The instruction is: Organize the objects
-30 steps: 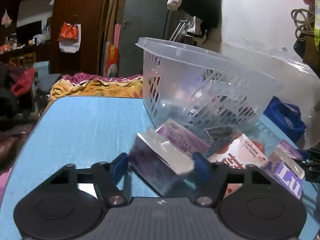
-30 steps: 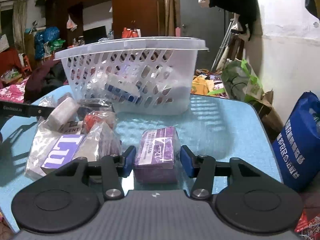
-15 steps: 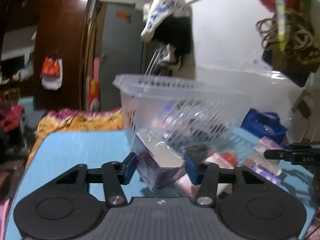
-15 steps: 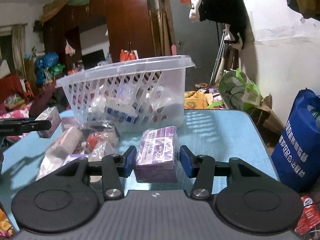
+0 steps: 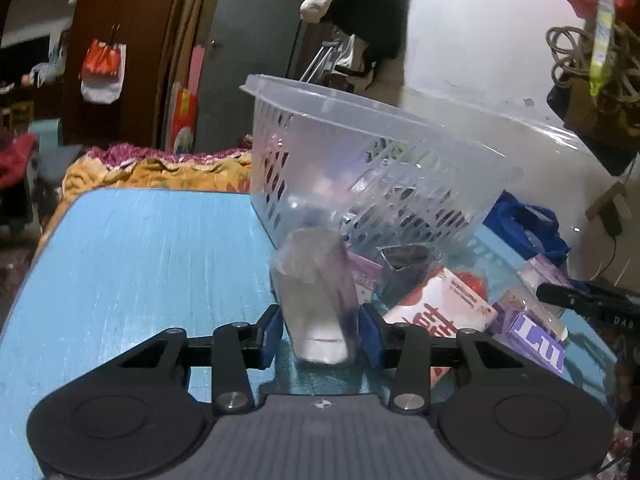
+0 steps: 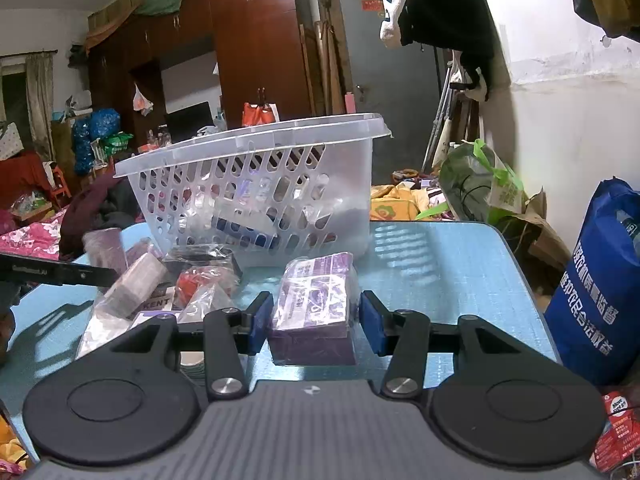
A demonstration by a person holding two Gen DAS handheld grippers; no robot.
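Your left claw [image 5: 319,330] now grips a wrapped purple packet [image 5: 316,288], lifted before the basket [image 5: 360,168]; your right claw [image 6: 316,322] stays open around another purple packet [image 6: 314,304].

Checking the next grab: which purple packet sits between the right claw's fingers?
The flat wrapped purple packet alone right of the pile; the others lie left, beside the basket.

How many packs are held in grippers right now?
2. The left gripper grips one plastic-wrapped purple pack upright before the basket. The right gripper brackets a purple pack; its contact is unclear.
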